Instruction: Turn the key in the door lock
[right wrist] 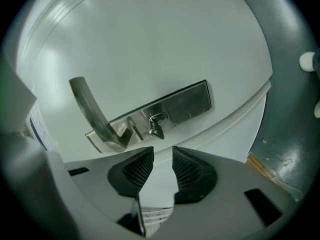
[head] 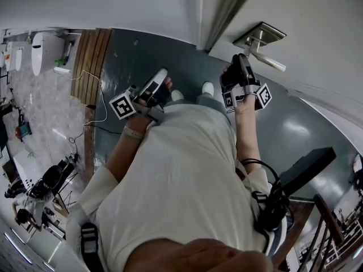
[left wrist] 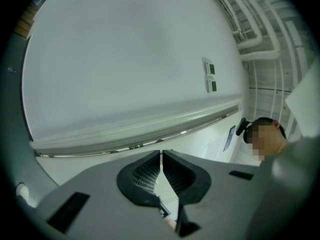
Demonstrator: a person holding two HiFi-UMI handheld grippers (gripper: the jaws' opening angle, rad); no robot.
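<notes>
A silver lock plate (right wrist: 172, 105) sits on the white door (right wrist: 150, 39), with a curved lever handle (right wrist: 92, 111) at its left end. A small key (right wrist: 156, 127) sticks out of the keyhole in the plate. My right gripper (right wrist: 163, 152) is open just short of the key; its tips are below the key and nothing is between them. In the head view the right gripper (head: 239, 72) is held up close to the lock plate (head: 262, 34) and lever (head: 267, 60). My left gripper (head: 160, 83) hangs back from the door, shut and empty (left wrist: 161, 158).
The left gripper faces a white wall with a switch panel (left wrist: 210, 76), and a person stands at its right edge. Below lie a dark floor (head: 142, 55), a wooden strip (head: 91, 61), a white fixture (head: 38, 50) and a black box (head: 306, 169) by a railing.
</notes>
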